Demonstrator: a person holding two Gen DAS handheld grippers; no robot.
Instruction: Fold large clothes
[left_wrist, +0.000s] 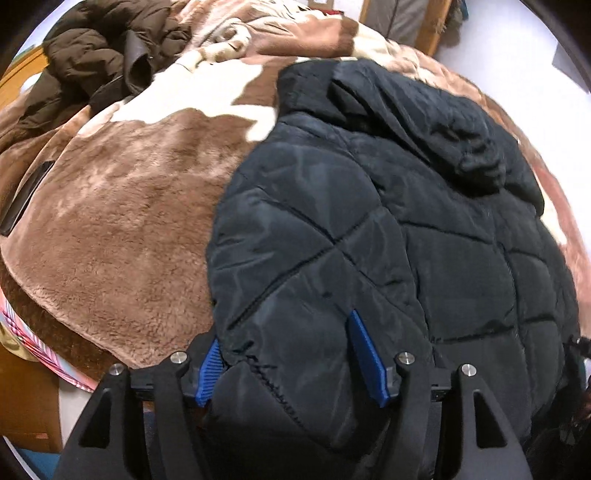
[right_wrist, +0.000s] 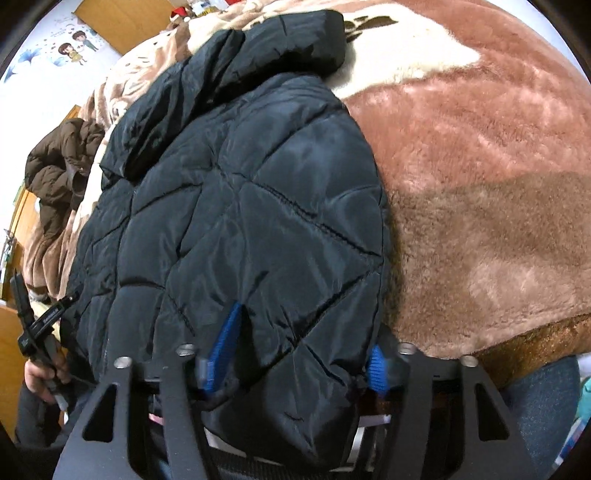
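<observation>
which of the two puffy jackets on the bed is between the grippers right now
The black quilted jacket, spread flat on the blanket with both grippers at its near edge. The brown jacket lies bunched up far off.

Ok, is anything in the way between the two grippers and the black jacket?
Nothing visible. The black quilted jacket already bulges between the blue pads of both the left gripper and the right gripper, near its bottom hem on the brown blanket.

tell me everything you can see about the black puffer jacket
The black puffer jacket is quilted in diamond panels of slightly shiny, nylon-looking fabric. It lies spread on the brown and cream plush blanket, hood at the far end. Its near hem hangs over the bed edge, bunched between the blue pads of the left gripper and the right gripper.
</observation>
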